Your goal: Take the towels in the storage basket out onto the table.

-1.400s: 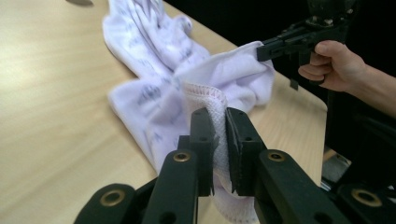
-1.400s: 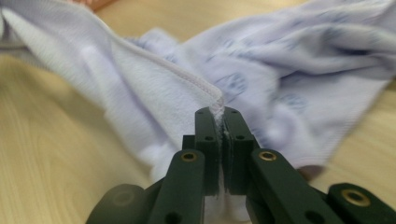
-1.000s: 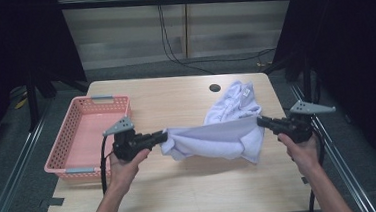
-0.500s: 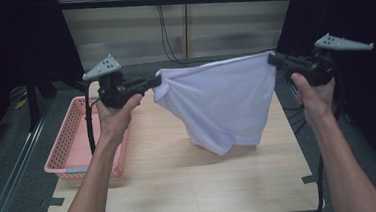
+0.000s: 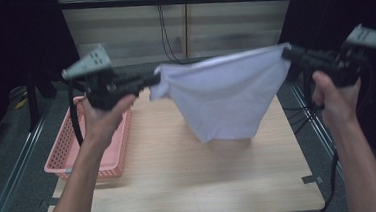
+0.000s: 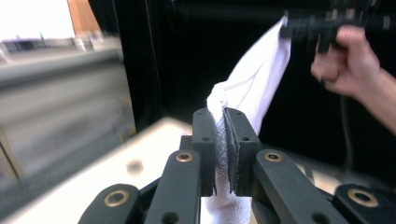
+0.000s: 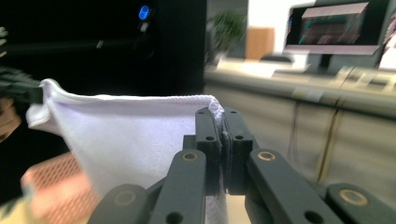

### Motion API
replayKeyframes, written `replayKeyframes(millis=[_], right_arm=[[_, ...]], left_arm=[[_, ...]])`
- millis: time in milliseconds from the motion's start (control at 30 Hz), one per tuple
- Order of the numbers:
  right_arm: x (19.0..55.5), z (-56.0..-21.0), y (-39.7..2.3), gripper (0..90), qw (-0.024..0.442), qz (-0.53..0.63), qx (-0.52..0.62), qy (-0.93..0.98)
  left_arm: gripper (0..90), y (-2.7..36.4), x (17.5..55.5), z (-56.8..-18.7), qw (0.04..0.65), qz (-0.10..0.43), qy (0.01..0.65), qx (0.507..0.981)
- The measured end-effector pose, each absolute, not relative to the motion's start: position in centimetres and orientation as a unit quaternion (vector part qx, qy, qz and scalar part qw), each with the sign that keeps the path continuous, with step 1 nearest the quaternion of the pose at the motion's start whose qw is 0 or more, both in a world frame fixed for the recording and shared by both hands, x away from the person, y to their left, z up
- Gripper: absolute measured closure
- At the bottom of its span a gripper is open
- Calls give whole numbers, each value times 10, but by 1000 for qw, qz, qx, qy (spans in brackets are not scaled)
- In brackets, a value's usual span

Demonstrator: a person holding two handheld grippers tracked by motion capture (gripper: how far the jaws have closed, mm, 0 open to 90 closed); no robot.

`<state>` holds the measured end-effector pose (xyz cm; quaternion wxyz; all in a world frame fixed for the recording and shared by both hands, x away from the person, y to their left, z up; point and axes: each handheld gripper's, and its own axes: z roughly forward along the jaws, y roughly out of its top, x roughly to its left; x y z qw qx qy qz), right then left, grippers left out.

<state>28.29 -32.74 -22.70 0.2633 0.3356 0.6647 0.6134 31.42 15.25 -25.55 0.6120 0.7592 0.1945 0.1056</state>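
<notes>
Dim surroundings, motion-blurred backgrounds

Both arms raised, grippers held apart at the same height

The left gripper and right gripper point inward toward each other, jaws pressed together on opposite corners of a white cloth. Each hand wraps its gripper's handle from below, forearms reaching up from the bottom edge.

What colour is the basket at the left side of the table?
The basket is pink, with a mesh wall. It shows best in the high view.
</notes>
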Motion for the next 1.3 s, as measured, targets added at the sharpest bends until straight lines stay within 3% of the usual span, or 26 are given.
replayKeyframes(millis=[333,500,633,733,967,1033,1300], right_arm=[[199,-367,-322,875,144,582,352,718],[153,-415,-321,870,98,556,376,734],[133,-442,-316,699,65,539,372,753],[138,-442,-320,590,66,539,382,748],[184,-448,-312,591,120,485,385,776],[203,-455,-309,580,114,471,393,781],[264,-476,-294,540,131,406,408,807]], left_arm=[[827,171,236,-395,567,-28,211,796],[790,171,206,-432,525,-76,200,823],[645,175,201,-439,511,-84,203,831],[562,178,210,-438,508,-82,205,832],[619,159,266,-451,482,-53,240,841],[619,151,288,-462,469,-47,257,843],[542,126,338,-493,414,-16,288,863]])
